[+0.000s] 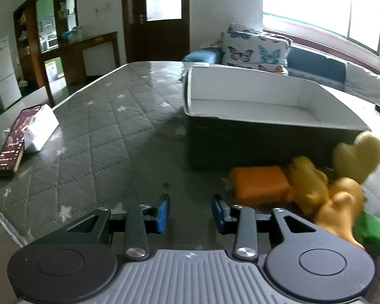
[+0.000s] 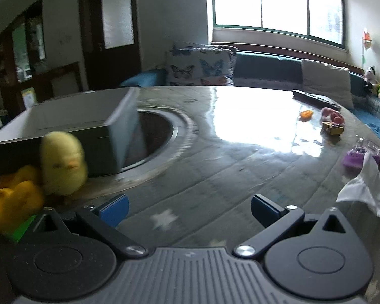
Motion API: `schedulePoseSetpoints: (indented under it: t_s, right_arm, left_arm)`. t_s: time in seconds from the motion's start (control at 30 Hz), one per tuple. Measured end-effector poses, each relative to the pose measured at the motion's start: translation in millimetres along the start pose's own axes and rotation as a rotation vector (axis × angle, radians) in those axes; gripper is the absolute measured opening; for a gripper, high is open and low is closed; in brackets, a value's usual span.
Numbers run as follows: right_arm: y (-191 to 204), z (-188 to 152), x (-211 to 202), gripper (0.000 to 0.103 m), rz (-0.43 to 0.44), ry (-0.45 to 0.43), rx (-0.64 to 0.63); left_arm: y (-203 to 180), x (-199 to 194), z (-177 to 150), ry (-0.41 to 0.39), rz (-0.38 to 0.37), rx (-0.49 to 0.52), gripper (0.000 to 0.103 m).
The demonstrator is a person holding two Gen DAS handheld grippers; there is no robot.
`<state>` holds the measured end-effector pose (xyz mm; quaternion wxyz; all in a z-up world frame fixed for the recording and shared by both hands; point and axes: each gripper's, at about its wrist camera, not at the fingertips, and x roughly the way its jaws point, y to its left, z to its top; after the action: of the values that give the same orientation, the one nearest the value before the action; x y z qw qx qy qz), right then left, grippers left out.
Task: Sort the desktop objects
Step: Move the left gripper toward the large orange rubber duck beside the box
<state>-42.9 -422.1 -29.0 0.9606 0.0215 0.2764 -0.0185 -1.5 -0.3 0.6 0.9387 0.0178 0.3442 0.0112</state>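
A dark box with a white inside [image 1: 273, 124] stands on the grey star-patterned table [image 1: 101, 131]; it also shows in the right wrist view [image 2: 63, 124]. In front of it lie an orange block [image 1: 259, 183], yellow rubber ducks [image 1: 307, 183], a pale yellow plush chick [image 1: 357, 157] and a green block [image 1: 375, 233]. My left gripper [image 1: 191, 212] is open and empty, left of this pile. My right gripper [image 2: 188, 209] is open and empty, with the chick [image 2: 62, 162] and ducks [image 2: 15, 197] at its left.
A dark book [image 1: 12, 141] and a white packet [image 1: 41, 128] lie at the left table edge. A round recess [image 2: 154, 131] sits mid-table. Small toys [image 2: 331, 122], a remote [image 2: 316, 100], a purple item [image 2: 353, 158] and a crumpled tissue [image 2: 367, 190] lie at the right.
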Motion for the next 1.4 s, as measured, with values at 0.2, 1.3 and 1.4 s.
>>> schedulePoseSetpoints:
  t_s: [0.2,1.3,1.4]
  right_arm:
    - [26,-1,1,0.103,-0.029,0.008,-0.059]
    - [107,-42,-80,0.103,0.241,0.081,-0.133]
    - [107,-45,-73,0.103,0.251,0.093,-0.143]
  left_arm:
    - [-30,-27,-17,-0.044,0.055,0.045,0.040]
    - [-52,-71,-45,0.051,-0.136,0.118,0.040]
    - [-54,-71,-46,0.057,-0.138,0.124,0.040]
